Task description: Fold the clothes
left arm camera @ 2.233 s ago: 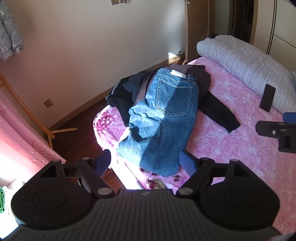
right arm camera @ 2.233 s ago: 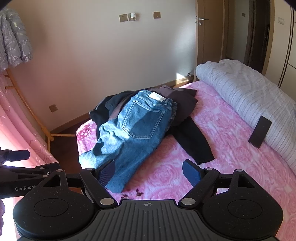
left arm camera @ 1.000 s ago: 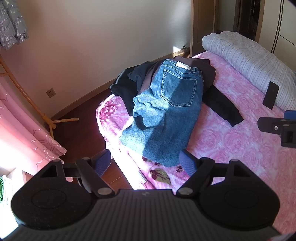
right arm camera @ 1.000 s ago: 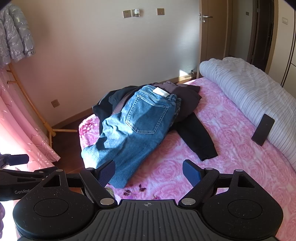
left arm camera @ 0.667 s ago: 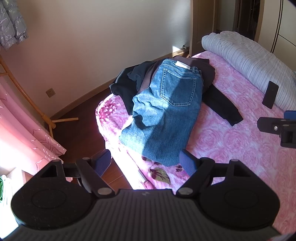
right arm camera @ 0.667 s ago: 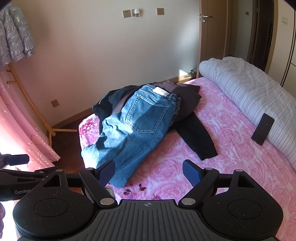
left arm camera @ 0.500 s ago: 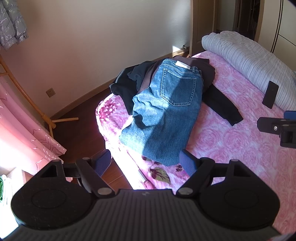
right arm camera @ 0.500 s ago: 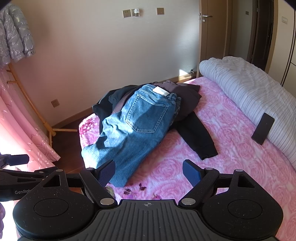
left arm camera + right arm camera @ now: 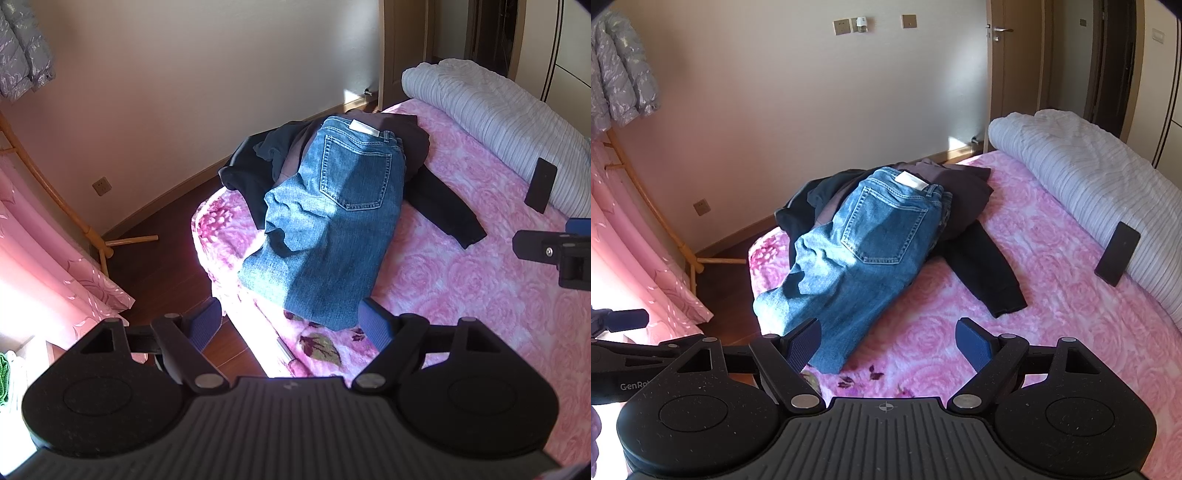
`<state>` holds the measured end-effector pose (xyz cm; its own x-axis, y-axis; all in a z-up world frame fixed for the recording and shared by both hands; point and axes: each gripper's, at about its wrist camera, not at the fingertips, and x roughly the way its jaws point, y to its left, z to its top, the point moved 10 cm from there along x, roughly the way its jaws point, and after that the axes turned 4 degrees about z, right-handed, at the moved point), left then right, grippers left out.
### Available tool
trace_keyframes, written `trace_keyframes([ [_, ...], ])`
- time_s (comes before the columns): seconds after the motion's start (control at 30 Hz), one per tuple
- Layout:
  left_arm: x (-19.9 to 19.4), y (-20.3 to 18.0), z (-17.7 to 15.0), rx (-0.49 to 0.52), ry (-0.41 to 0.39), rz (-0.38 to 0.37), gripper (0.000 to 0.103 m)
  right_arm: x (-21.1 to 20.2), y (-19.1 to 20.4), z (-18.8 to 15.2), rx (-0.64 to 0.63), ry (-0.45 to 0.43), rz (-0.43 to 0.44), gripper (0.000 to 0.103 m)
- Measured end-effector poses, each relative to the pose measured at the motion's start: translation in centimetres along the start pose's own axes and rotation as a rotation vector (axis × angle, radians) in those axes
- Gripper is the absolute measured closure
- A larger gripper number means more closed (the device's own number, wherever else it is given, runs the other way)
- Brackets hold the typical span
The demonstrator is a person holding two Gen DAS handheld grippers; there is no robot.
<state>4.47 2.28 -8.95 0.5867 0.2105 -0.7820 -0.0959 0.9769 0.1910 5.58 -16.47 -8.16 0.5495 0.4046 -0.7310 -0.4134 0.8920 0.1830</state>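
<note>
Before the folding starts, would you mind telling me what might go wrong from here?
1. The blue denim jeans lie on top of a black long-sleeved top, so lifting the jeans may drag it along.
2. The pile sits near the edge of the pink floral bed cover; a leg may slide to the floor.
3. A black phone leans on the striped white quilt; pulled fabric might knock it.

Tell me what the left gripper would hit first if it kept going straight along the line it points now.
Probably the lower hem of the jeans, lying on the pink bedspread near the bed's corner. The left gripper is open and empty, with nothing nearer between its fingers. Depth is hard to judge, so it might meet the bedspread's edge first.
</note>
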Motion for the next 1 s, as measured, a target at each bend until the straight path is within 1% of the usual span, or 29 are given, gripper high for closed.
trace_keyframes([
  [0.27, 0.2, -0.2, 0.2, 0.003, 0.007, 0.008, 0.024, 0.1, -0.6, -0.1, 0.01, 0.005, 0.005, 0.02],
  [0.5, 0.7, 0.1, -0.1, -0.015, 0.017, 0.017, 0.024, 0.2, -1.5, -1.3, 0.001, 0.017, 0.028, 0.02],
  [0.6, 1.2, 0.9, 0.0, -0.01, 0.013, 0.026, 0.024, -0.1, -2.3, -1.1, 0.009, -0.024, 0.052, 0.02],
  [0.67, 1.9, 1.5, 0.3, 0.009, 0.015, 0.034, 0.024, 0.3, -3.0, -0.8, 0.016, -0.036, 0.036, 0.02],
  [0.77, 3.4, 2.4, 1.3, 0.039, 0.013, 0.027, 0.024, 1.7, -3.8, -0.3, 0.036, -0.027, 0.025, 0.02],
  [0.87, 6.0, 3.0, 3.1, 0.085, 0.002, 0.015, 0.024, 4.1, -4.1, 0.5, 0.051, -0.011, 0.02, 0.02],
  [0.93, 8.3, 3.2, 4.8, 0.111, -0.01, -0.011, 0.024, 5.9, -4.3, 1.3, 0.052, -0.004, 0.002, 0.02],
  [1.0, 11.3, 3.0, 6.9, 0.143, -0.02, -0.056, 0.024, 8.2, -4.8, 2.4, 0.051, 0.003, -0.021, 0.02],
])
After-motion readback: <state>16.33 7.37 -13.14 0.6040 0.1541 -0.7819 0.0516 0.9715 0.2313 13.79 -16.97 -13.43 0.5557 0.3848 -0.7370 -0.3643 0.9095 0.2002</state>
